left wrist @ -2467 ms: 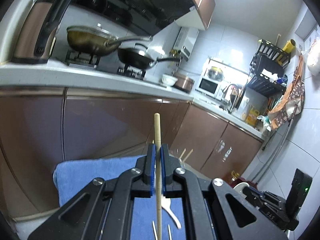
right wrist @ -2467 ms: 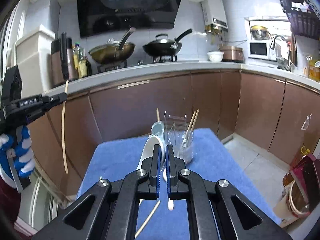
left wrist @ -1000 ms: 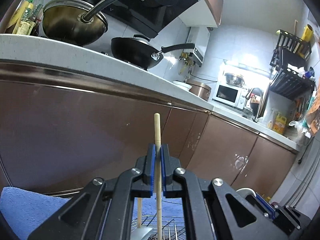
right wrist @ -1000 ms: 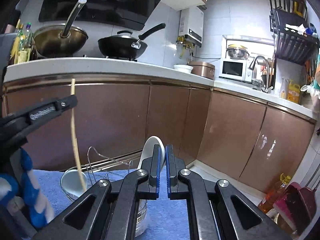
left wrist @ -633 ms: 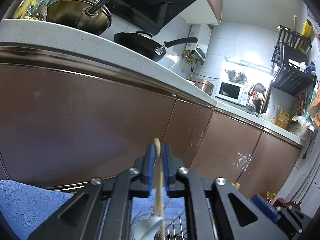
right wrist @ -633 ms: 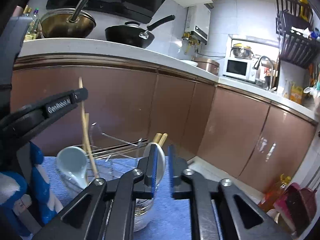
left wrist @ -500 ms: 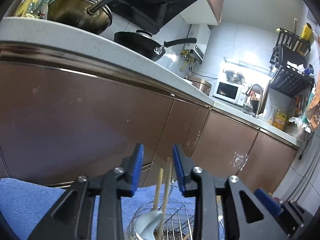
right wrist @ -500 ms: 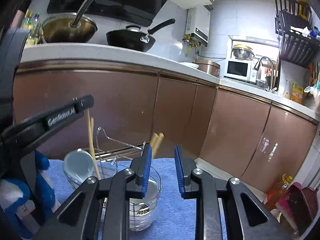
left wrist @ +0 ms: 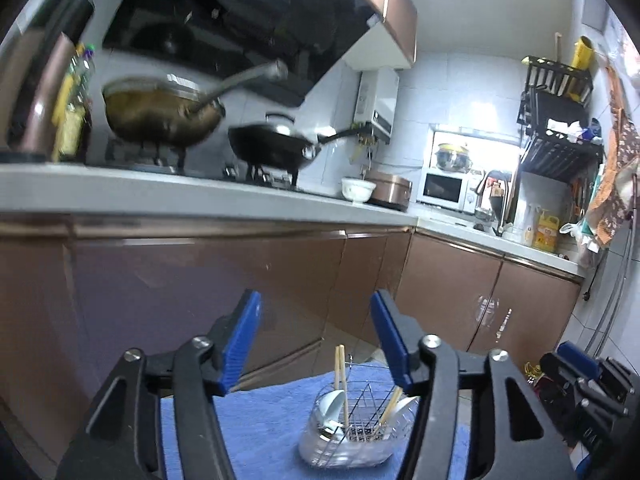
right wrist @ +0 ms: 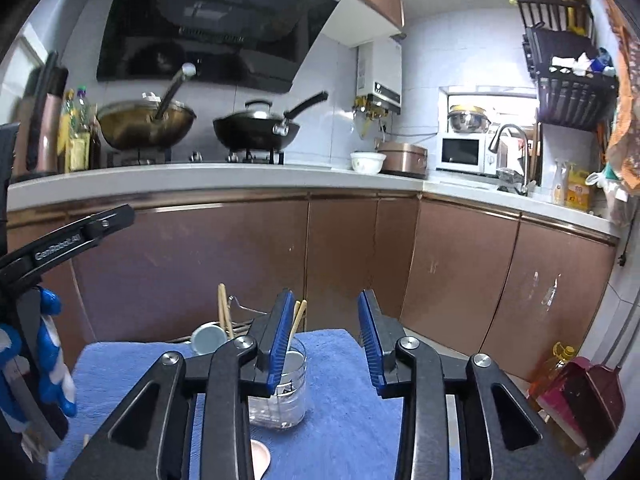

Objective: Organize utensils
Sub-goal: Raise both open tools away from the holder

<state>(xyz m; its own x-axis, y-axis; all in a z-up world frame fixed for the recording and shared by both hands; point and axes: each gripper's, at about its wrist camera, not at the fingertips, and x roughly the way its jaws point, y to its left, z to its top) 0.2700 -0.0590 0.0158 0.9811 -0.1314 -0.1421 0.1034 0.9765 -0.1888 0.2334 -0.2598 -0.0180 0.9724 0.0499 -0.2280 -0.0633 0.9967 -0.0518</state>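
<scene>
A long run of brown kitchen cabinets [right wrist: 360,256] under a pale countertop [right wrist: 200,176] fills the background of both views, with a black range hood [right wrist: 208,20] above it and two pans on the stove: a brass-coloured wok [right wrist: 146,120] to the left and a black frying pan [right wrist: 256,128] beside it. Further along the counter sit a white bowl [right wrist: 367,161], a copper-coloured cooker [right wrist: 402,158] and a white microwave [right wrist: 464,154], with a dark wall rack [right wrist: 568,92] above the sink tap. In front of the cabinets lies a blue cloth [left wrist: 272,420] spread over a low surface. On it stands a clear utensil holder [left wrist: 352,436] with a wire insert; in the left wrist view it sits below and between the fingers, and in the right wrist view it is partly hidden behind the left finger. Inside the holder stand wooden chopsticks [left wrist: 341,376], upright and slightly tilted, and pale spoons [left wrist: 334,404] leaning against the wall. A small pinkish object shows at the cloth's near edge, too cut off to identify. The left gripper [left wrist: 316,344] hangs above the holder with its blue-padded jaws spread wide and nothing between them. The right gripper [right wrist: 322,344] is likewise spread wide apart and empty, just above the holder
</scene>
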